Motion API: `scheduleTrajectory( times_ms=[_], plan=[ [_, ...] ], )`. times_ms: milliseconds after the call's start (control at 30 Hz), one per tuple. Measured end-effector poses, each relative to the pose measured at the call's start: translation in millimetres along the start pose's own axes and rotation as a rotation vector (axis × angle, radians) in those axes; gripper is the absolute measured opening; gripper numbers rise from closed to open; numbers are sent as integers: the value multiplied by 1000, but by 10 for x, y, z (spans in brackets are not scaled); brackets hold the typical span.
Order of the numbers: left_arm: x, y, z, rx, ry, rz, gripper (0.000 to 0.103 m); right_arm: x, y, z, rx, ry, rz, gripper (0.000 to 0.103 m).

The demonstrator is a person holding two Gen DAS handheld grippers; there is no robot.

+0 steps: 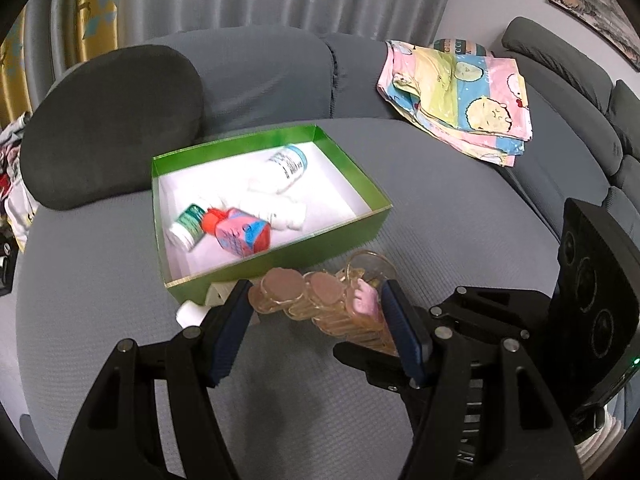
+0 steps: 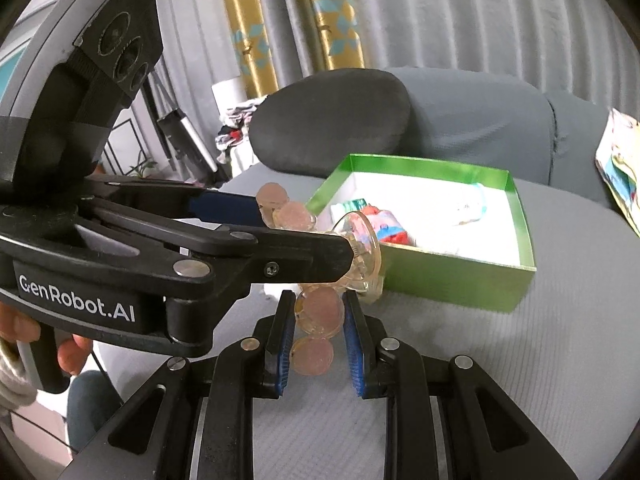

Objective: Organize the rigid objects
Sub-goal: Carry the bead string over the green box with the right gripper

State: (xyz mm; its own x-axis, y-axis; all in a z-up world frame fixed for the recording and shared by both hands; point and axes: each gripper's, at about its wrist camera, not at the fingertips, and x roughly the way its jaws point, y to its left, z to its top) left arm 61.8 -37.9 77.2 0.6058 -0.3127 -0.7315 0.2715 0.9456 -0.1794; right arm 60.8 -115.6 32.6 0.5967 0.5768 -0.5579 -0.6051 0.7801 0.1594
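A clear amber-pink plastic piece made of several round lobes (image 1: 320, 304) is held above the grey sofa seat, just in front of a green box (image 1: 360, 184). My left gripper (image 1: 316, 304) has its jaws around the piece, one pad at each end. My right gripper (image 2: 320, 320) is shut on one lobe of the same piece (image 2: 320, 312). The box, with a white inside, holds a white bottle with a blue label (image 1: 286, 168), a green-labelled bottle (image 1: 188, 228) and a pink and red bottle (image 1: 240, 232). The box also shows in the right wrist view (image 2: 440, 280).
A dark grey cushion (image 1: 112, 124) lies behind the box on the left. A folded cartoon-print cloth (image 1: 460, 96) lies on the sofa at the back right. A small white object (image 1: 192, 312) lies by the box's near corner. Curtains hang behind the sofa.
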Motion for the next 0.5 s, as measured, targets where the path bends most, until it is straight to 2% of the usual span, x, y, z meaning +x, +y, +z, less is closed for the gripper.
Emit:
scheduleTrajectory(
  times_ms=[500],
  plan=[
    [253,262,452,-24,-16,-24,65,274,-252,379,-21,-9,-19,26]
  ],
)
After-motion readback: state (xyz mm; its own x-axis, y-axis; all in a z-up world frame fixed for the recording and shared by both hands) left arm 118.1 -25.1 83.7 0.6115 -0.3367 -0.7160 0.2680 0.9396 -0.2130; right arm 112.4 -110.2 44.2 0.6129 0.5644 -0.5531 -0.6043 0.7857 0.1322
